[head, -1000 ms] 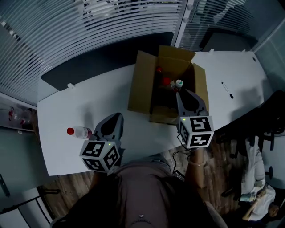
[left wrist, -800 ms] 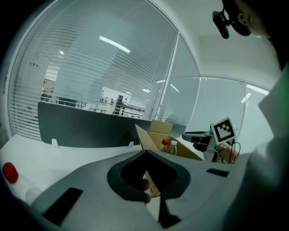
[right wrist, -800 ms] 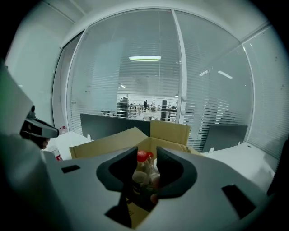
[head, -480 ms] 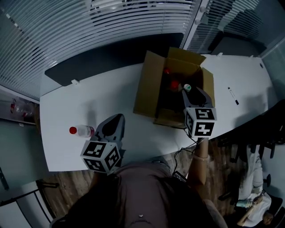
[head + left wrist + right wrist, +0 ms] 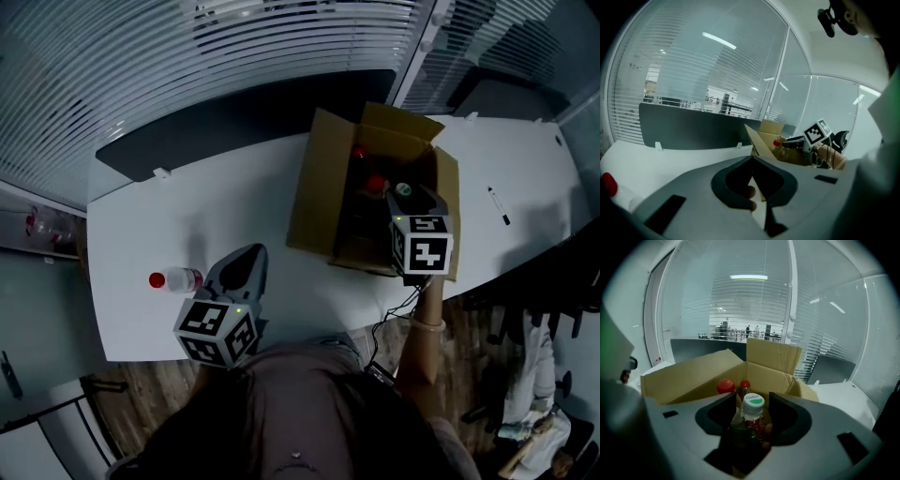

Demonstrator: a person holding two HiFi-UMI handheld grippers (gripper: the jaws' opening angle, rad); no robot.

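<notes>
Fingers [image 5: 782,409] of the right gripper [image 5: 752,399] pinch a green-and-white-capped bottle [image 5: 752,420] just below its cap. The bottle is upright, inside the open top of the cardboard box [image 5: 774,358]. Whether its base touches the box floor cannot be told. Red-capped bottles [image 5: 725,386] stand just behind it in the box. The box sits on the right half of the desk [image 5: 234,187], reaching its near edge, flaps open.

Fingers [image 5: 787,176] of the left gripper [image 5: 752,158] are pressed together at the tips with nothing between them, by the desk's near edge and well apart from the box. A clear red-capped bottle [image 5: 174,279] lies on its side just left of this gripper. A black pen [image 5: 497,204] lies near the desk's right end.
</notes>
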